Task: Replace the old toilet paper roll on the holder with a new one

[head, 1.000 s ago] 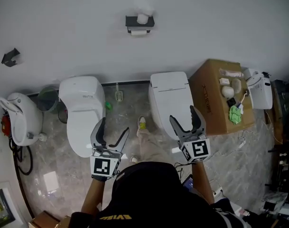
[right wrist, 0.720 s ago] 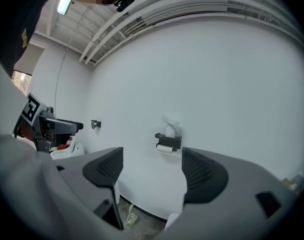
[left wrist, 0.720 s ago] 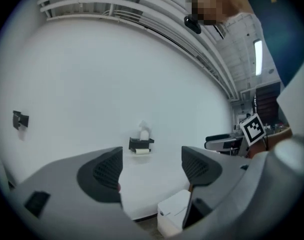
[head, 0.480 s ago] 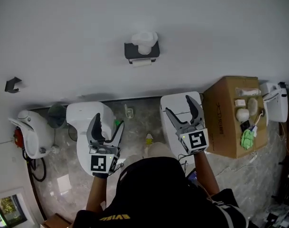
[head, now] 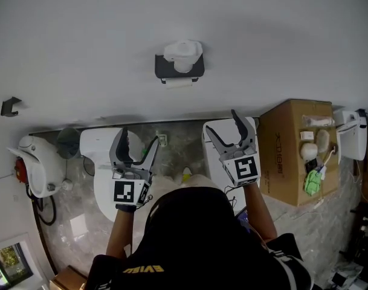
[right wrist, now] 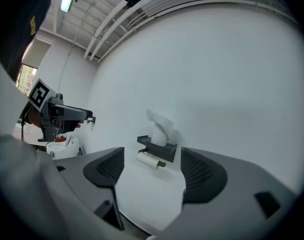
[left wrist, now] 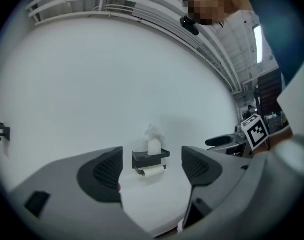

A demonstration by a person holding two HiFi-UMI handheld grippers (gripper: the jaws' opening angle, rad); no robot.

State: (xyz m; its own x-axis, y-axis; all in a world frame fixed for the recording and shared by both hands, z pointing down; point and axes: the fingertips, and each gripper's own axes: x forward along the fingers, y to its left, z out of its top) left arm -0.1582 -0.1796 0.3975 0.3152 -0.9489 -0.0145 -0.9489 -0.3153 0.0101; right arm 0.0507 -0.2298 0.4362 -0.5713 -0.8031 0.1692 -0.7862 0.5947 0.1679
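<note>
– nearest first: saw what of the grippers?
– saw the left gripper with fingers spread wide, nothing between them. found the right gripper spread and empty too, though just eased slightly narrower.
– and below?
– made out white toilets on the floor, and a cardboard box at the right.
– spotted the old roll?
– yes, hung under the black holder on the far wall, well apart from both grippers. noted a white roll with a loose tail standing on top.
</note>
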